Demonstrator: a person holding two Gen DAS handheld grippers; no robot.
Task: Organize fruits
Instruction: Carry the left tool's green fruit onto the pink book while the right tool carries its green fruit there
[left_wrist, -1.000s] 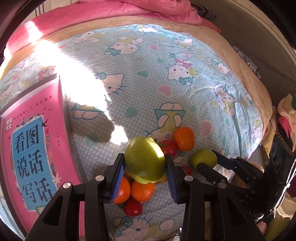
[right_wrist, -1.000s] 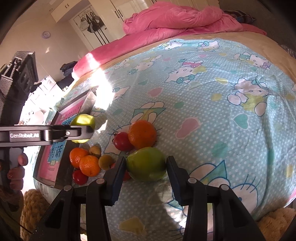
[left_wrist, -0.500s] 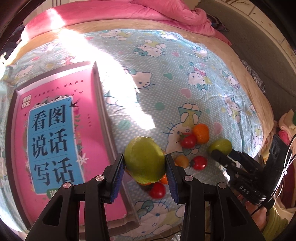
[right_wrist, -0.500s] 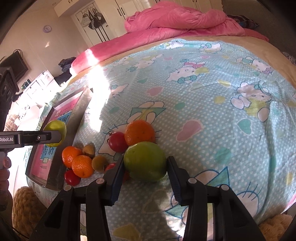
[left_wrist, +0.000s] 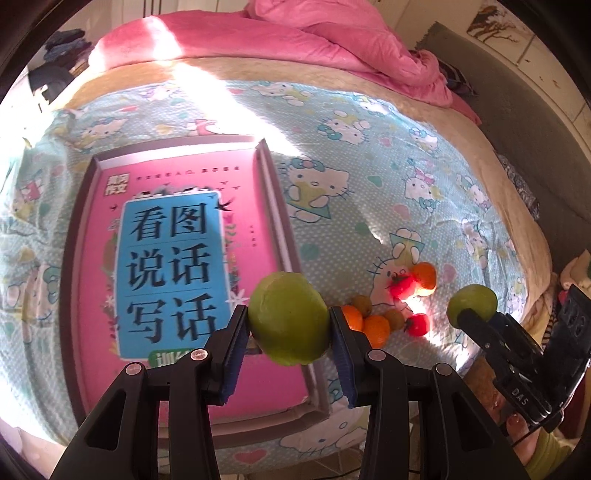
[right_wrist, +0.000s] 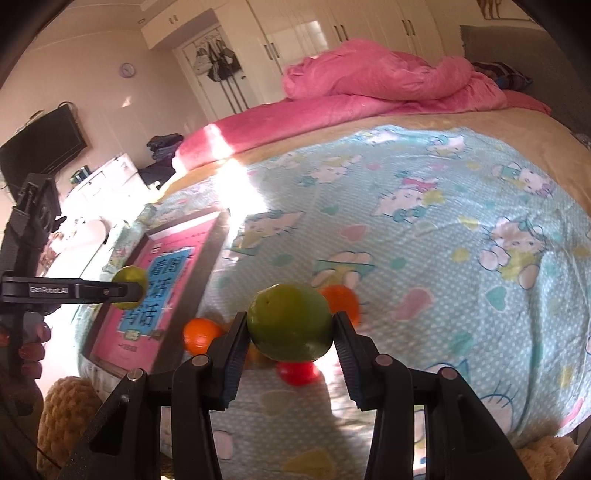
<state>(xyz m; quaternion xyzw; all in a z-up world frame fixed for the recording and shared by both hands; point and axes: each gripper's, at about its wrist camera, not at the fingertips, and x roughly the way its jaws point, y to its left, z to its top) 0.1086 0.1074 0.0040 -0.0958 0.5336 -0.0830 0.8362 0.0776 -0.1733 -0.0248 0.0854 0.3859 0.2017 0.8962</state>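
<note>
My left gripper (left_wrist: 290, 334) is shut on a green apple (left_wrist: 289, 317), held in the air over the lower right corner of a pink book (left_wrist: 177, 266) that lies in a grey tray (left_wrist: 280, 229). My right gripper (right_wrist: 290, 339) is shut on a second green apple (right_wrist: 290, 321), lifted above the fruit pile. That apple (left_wrist: 472, 304) and gripper also show at the right of the left wrist view. On the bedsheet lie oranges (left_wrist: 373, 326), red tomatoes (left_wrist: 417, 324) and small brown fruits (left_wrist: 361, 302). An orange (right_wrist: 199, 334) and a tomato (right_wrist: 297, 371) sit below the right gripper.
The bed carries a light blue cartoon-cat sheet (left_wrist: 369, 192) and a crumpled pink duvet (right_wrist: 388, 85) at the far end. A person's fingers (right_wrist: 31, 343) hold the left gripper's handle. A brown plush item (right_wrist: 62, 413) sits at the bed's near edge. Wardrobes stand behind.
The left gripper carried its apple leftward, from above the fruit pile to over the book's corner. The right gripper lifted its apple off the sheet.
</note>
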